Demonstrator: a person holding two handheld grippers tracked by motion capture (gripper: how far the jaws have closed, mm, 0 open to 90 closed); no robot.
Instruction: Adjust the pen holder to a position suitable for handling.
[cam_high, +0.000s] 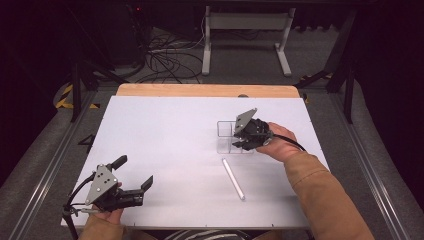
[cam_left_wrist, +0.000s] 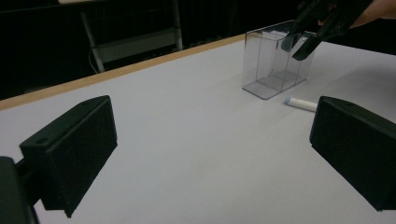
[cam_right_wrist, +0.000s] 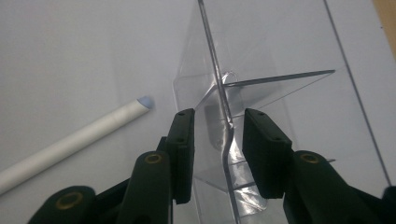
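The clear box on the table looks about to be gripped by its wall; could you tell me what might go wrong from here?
1. The right tool straddles one thin wall of the clear box, with gaps on both sides; an uneven close could tip or slide the light box.
2. The white tube lies close beside the box; a shifted box might knock it rolling.
3. The wall is smooth and transparent, so the pads may slip when lifting.
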